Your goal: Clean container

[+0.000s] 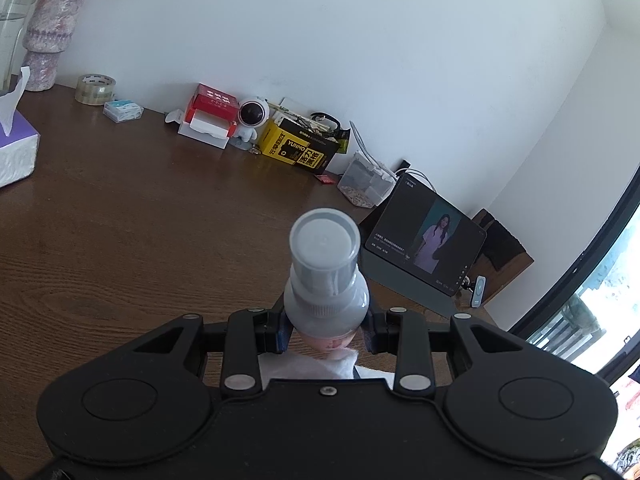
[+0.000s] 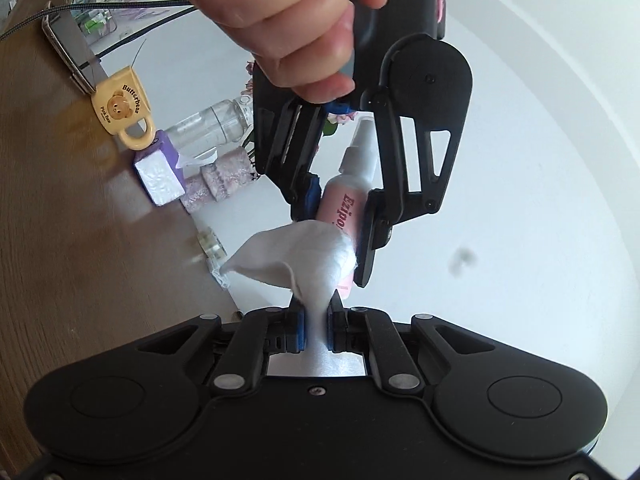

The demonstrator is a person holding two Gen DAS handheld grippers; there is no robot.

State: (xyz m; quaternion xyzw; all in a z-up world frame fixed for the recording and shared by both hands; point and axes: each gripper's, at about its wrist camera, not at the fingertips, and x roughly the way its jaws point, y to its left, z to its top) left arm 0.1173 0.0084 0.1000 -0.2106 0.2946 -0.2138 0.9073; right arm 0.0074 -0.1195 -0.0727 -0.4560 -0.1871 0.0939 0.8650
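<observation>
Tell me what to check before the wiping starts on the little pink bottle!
1. Bottle gripped by left gripper: ok, its fingers squeeze both sides.
2. Cloth held by right gripper: ok, pinched tight.
3. Cloth touching the bottle: ok, it meets the lower pink part.
4. Cap on: ok, clear cap in place.
5. Bottle lifted off the table: ok, held up in the air.
6. Bottle already clean: cannot tell.
</observation>
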